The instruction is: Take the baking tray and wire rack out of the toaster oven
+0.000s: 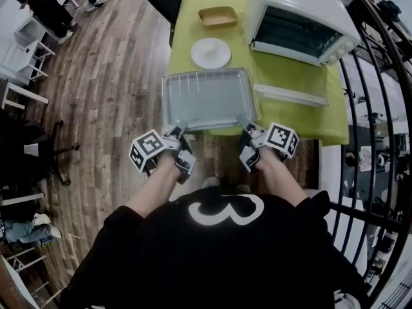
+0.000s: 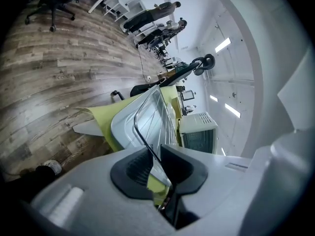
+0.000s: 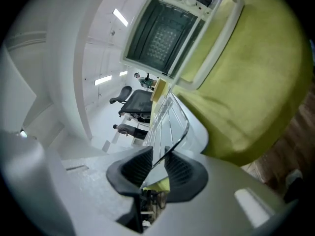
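Tray (image 1: 209, 102) with rack (image 1: 206, 77) on it, at counter's (image 1: 187, 31) near edge, long axis left to right, before open oven (image 1: 299, 18), left hand-held gripper (image 1: 180, 129) and right hand-held gripper (image 1: 244, 122) both clamped on tray's near rim.

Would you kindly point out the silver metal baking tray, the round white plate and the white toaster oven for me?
silver metal baking tray (image 1: 165, 102): head view, its left rim.
round white plate (image 1: 210, 53): head view, its centre.
white toaster oven (image 1: 299, 2): head view, its top panel.

Dull grey metal baking tray (image 1: 167, 102), shiny wire rack (image 1: 209, 98), matt green tablecloth (image 1: 302, 118), wood-plank floor (image 1: 109, 95)
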Demonstrator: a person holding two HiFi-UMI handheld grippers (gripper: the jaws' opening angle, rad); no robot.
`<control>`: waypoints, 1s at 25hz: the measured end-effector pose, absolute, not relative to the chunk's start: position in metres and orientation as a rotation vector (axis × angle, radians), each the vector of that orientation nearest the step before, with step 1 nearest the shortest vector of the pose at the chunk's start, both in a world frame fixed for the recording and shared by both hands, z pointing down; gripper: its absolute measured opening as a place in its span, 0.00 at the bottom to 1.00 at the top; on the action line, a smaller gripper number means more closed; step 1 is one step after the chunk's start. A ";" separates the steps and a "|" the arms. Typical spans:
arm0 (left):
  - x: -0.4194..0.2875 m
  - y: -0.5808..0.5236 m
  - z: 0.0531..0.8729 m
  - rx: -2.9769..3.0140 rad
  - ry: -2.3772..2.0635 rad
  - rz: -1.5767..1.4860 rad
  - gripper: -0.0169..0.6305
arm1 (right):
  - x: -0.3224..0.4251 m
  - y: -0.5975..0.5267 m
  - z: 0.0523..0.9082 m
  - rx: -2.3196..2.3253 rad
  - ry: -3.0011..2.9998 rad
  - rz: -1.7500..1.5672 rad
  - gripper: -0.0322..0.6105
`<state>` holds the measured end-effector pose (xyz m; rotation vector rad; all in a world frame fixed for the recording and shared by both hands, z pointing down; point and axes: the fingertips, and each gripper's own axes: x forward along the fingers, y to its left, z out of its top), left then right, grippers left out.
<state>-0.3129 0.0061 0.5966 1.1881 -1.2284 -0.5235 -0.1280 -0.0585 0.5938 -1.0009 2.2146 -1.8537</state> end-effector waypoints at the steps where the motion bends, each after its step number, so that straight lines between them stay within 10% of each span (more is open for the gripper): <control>1: -0.313 0.006 0.598 1.187 -1.220 -0.510 0.10 | -0.129 -0.058 0.596 -0.997 2.238 -1.874 0.16; 25: -0.278 0.030 0.614 1.570 -0.932 -0.154 0.29 | -0.131 -0.014 0.615 -0.615 3.058 -1.855 0.41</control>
